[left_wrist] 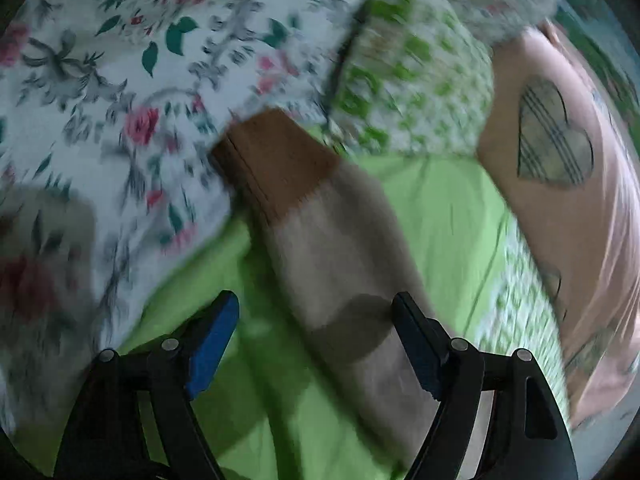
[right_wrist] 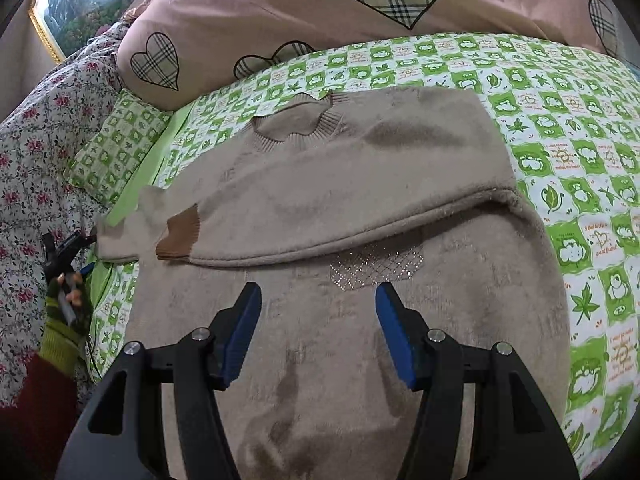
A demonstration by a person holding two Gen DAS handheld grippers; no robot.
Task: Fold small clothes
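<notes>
A beige sweater (right_wrist: 344, 208) lies spread on the bed (right_wrist: 560, 128), one sleeve (right_wrist: 320, 216) already crossed over, directly ahead of the gaping right tongs (right_wrist: 318, 320); the left tongs (left_wrist: 316, 340), also empty, straddle the other sleeve (left_wrist: 336, 264), seemingly to fold it.

Motion blur smears the floral quilt (left_wrist: 100, 92) in the left wrist view; the sweater (right_wrist: 340, 320) runs off the bottom edge
</notes>
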